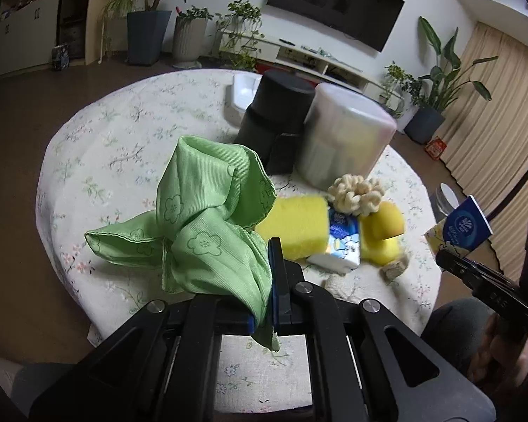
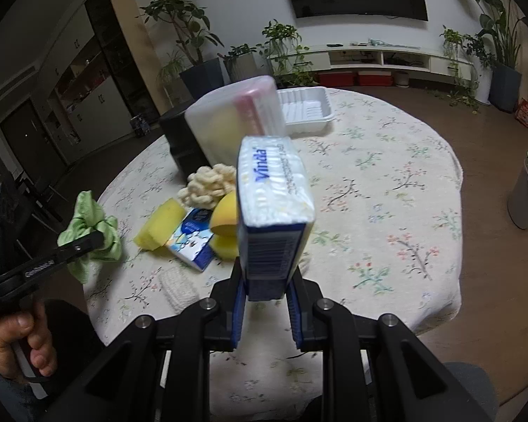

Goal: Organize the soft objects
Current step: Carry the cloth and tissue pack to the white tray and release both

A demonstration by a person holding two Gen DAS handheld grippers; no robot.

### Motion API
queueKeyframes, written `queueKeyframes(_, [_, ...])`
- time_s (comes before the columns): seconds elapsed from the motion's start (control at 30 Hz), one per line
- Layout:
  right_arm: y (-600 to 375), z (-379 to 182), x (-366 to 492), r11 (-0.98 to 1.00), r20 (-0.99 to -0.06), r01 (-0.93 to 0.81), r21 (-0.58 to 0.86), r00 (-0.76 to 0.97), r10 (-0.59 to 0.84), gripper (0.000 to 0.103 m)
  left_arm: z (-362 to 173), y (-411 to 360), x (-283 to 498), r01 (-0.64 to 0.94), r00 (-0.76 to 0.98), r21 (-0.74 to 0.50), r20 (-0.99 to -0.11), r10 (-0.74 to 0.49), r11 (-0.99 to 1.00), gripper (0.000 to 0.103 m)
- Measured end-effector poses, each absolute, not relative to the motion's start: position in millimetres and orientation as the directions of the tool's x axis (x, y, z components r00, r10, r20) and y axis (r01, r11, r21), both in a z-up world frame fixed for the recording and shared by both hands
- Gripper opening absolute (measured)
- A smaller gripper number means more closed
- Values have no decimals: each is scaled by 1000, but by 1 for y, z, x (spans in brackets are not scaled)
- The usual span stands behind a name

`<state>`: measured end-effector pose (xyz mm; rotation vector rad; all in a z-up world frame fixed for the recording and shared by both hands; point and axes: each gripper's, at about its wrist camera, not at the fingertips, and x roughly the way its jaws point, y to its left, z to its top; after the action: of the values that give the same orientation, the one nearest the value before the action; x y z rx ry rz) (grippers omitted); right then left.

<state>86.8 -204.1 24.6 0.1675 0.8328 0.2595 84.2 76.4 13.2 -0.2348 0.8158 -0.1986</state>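
- Pinching a bunched green cloth (image 1: 207, 218), the left gripper (image 1: 276, 281) has its blue-padded fingers (image 1: 274, 263) clenched on the fabric, which billows up and to the left above the table.
- Clamped between the right gripper (image 2: 265, 295) and its blue pads (image 2: 236, 313) is a blue-and-white Vinda tissue pack (image 2: 274, 211), held upright with the barcode end nearest the camera.
- From the left wrist view, that same pack shows at the far right, raised off the table edge.
- Just beyond the cloth, a cluster of soft things lies on the floral tablecloth (image 1: 123, 133): a yellow sponge (image 1: 295, 227), a second tissue pack (image 1: 341, 242) lying flat beside it, and a yellow rounded sponge piece (image 1: 382, 234) on the pack's other side.
- A cream looped scrunchie (image 1: 355, 193) sits behind these, touching the yellow pieces.
- A white knitted pad (image 2: 177, 286) lies nearer the table's front edge, apart from the cluster.
- Farther back stand a black cylindrical container (image 1: 276, 112) and a translucent lidded tub (image 1: 348, 133), side by side, with a white plastic tray (image 2: 304, 110) behind them.
- Off the table to the right, a grey bin (image 2: 526, 191) stands on the floor.
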Motion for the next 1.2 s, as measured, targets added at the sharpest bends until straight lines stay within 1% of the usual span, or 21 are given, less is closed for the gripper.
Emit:
queueKeyframes(0.17, [-218,29,94,962,-703,-142,233,659,267,23,29,77,91,140,665,-271,-687,-294,952,4])
queueKeyframes(0.37, [-243,49,124,973,-679,-131,188,699,225,23,64,92,125,172,691,-205,-672,-266,964,4])
queueKeyframes(0.53, [-268,64,173,981,-673,-122,152,714,193,23,89,105,193,193,692,-141,-682,-237,971,4])
queueKeyframes(0.63, [-277,70,217,982,-688,-132,136,701,190,23,99,103,244,223,676,-99,-701,-227,970,4])
queueKeyframes(0.77, [-274,71,281,974,-723,-191,119,656,217,23,99,89,307,300,633,-78,-730,-259,951,4])
queueKeyframes(0.97, [-247,55,383,945,-788,-304,119,551,276,23,91,57,385,421,579,-44,-756,-306,906,4])
queueKeyframes(1.13, [-226,32,437,925,-831,-350,148,464,308,23,67,26,428,529,499,-32,-796,-342,848,4])
queueKeyframes(1.2, [-216,21,452,914,-846,-374,154,428,317,23,51,20,438,548,470,-19,-819,-327,836,4])
